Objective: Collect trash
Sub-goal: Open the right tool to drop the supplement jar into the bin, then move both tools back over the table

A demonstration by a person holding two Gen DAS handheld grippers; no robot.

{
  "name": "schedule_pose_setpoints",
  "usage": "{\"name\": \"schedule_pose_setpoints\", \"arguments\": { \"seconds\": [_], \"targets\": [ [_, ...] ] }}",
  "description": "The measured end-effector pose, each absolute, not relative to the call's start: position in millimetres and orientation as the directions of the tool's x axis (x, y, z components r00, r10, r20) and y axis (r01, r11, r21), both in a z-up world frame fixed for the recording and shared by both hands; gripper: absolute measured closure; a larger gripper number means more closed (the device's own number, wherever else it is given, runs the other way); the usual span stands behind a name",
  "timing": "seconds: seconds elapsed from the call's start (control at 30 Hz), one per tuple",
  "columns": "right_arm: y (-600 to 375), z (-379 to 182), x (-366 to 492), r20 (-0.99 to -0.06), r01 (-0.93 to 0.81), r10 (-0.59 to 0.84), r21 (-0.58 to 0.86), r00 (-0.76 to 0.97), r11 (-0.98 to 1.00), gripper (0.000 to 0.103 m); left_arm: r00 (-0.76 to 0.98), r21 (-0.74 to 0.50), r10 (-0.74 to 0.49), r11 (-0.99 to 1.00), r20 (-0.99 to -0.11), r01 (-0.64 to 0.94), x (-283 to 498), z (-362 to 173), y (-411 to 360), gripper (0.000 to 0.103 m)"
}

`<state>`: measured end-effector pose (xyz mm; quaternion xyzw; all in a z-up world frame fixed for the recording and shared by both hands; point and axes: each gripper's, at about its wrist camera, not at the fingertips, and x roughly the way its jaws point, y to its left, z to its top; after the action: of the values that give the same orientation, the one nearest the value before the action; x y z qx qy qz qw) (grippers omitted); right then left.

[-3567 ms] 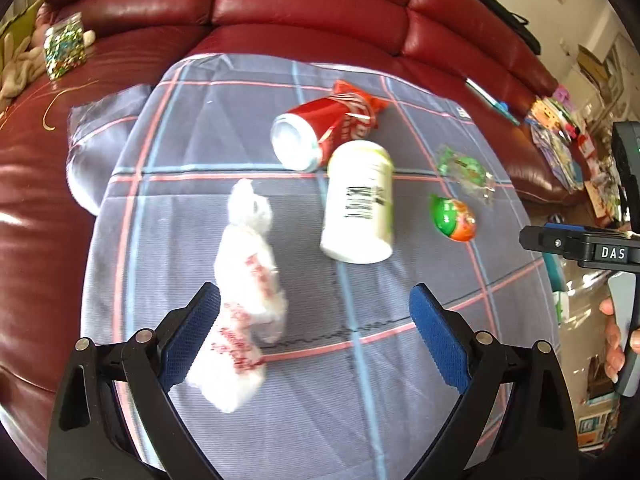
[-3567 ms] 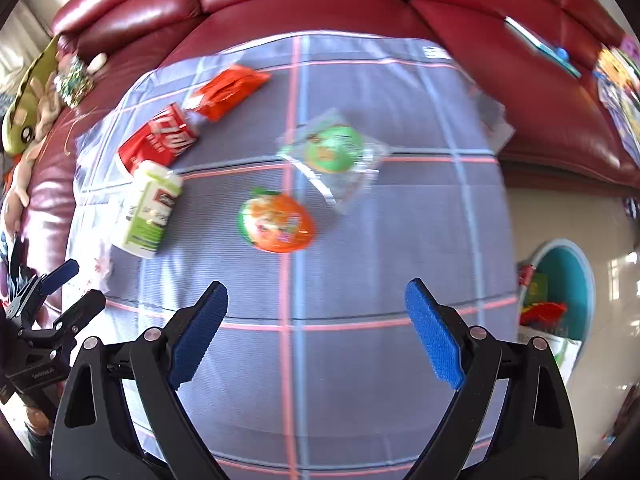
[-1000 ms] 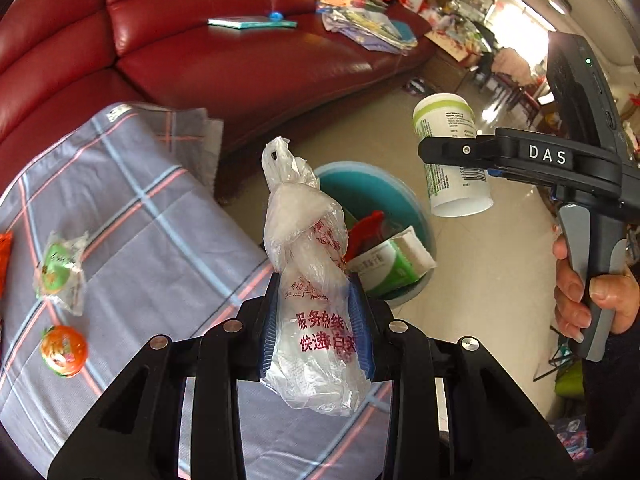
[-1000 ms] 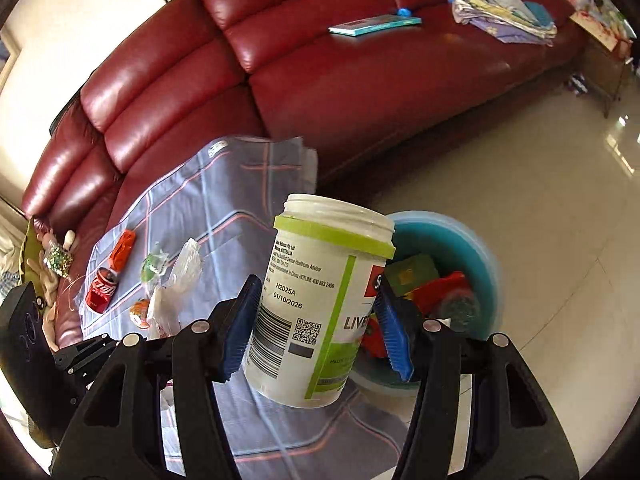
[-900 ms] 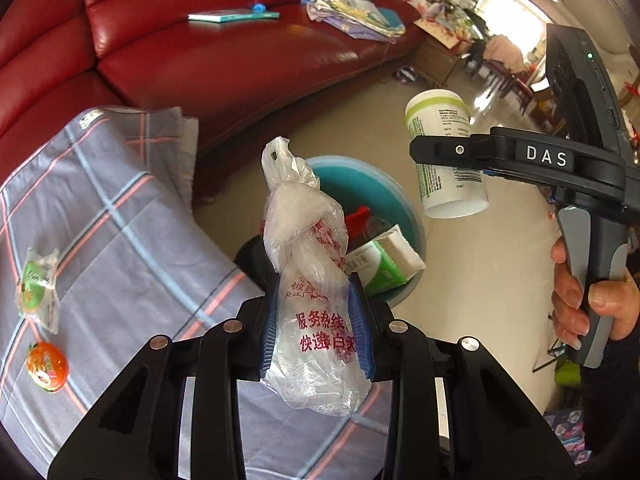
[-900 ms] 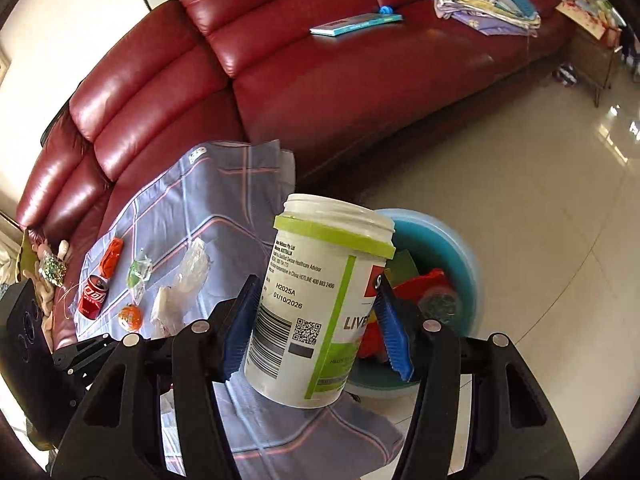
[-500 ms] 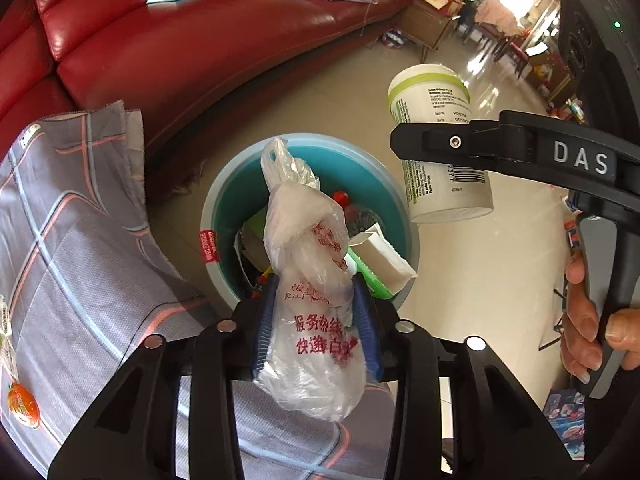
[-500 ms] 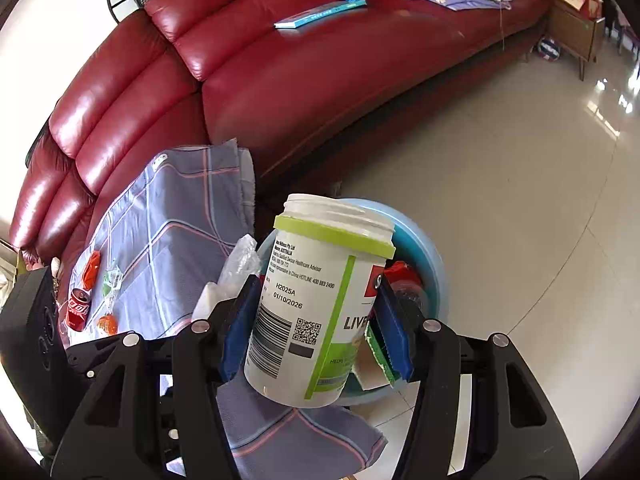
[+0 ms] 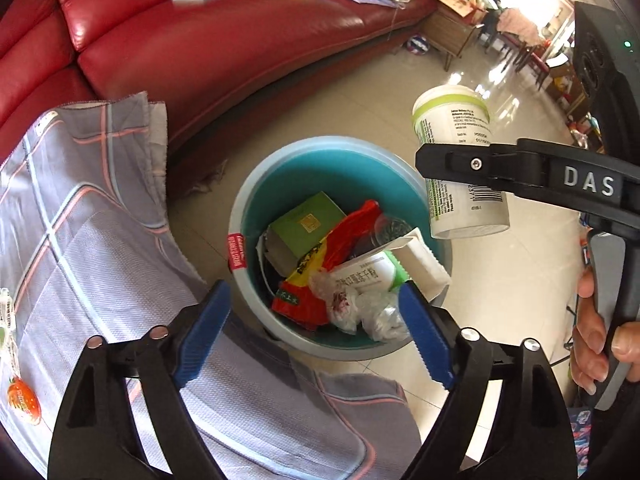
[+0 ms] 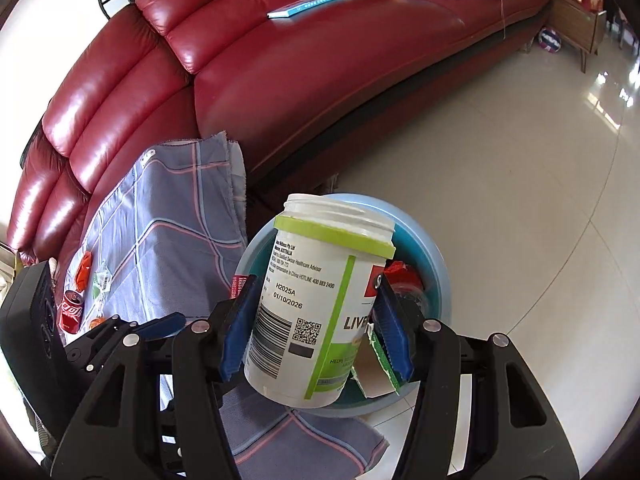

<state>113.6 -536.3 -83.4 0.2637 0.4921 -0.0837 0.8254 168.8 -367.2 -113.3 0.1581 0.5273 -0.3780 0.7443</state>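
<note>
A teal bin (image 9: 256,184) (image 10: 434,256) stands on the floor beside the cloth-covered surface. My left gripper (image 9: 316,332) hangs over its near rim; its jaws are opening, with nothing between them. The knotted clear plastic bag (image 9: 360,304) lies inside the bin among a green box (image 9: 308,224) and a red wrapper (image 9: 316,272). My right gripper (image 10: 316,332) is shut on a white jar with a green band (image 10: 320,304) (image 9: 460,160), held above the bin's right side. An orange sweet (image 9: 24,400), a red can (image 10: 72,310) and a green packet (image 10: 100,280) lie on the cloth.
The grey checked cloth (image 9: 80,240) drapes at the left, right up against the bin. A red leather sofa (image 10: 280,60) curves behind, with a book (image 10: 316,2) and folded papers on it. Tiled floor (image 10: 520,160) spreads to the right. A hand (image 9: 600,340) holds the right gripper's handle.
My left gripper moved over the bin and opened; the plastic bag dropped from it into the bin. The right gripper came down closer to the bin with the jar still held.
</note>
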Motion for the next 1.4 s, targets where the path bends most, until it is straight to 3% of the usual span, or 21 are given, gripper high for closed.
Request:
{"name": "schedule_pose_setpoints", "arguments": {
  "seconds": [0.43, 0.53, 0.97, 1.4],
  "targets": [
    [-507, -98, 140, -0.879, 0.36, 0.155, 0.338, 0.451, 0.87, 0.047, 0.205, -0.167, -0.414, 0.701, -0.887, 0.693, 178, -102, -332, 0.009],
    [-505, -98, 141, -0.88, 0.37, 0.154, 0.341, 0.45, 0.864, 0.034, 0.207, -0.178, -0.42, 0.71, -0.883, 0.681, 180, -100, -325, 0.008],
    [-487, -89, 140, -0.906, 0.38, 0.085, 0.257, 0.415, 0.888, 0.022, 0.215, -0.209, -0.44, 0.731, -0.872, 0.65, 178, -94, -301, 0.008],
    [-446, -66, 141, -0.915, 0.328, 0.043, 0.187, 0.401, 0.926, 0.021, 0.269, -0.232, -0.452, 0.781, -0.85, 0.58, 180, -78, -244, 0.007]
  ]
}}
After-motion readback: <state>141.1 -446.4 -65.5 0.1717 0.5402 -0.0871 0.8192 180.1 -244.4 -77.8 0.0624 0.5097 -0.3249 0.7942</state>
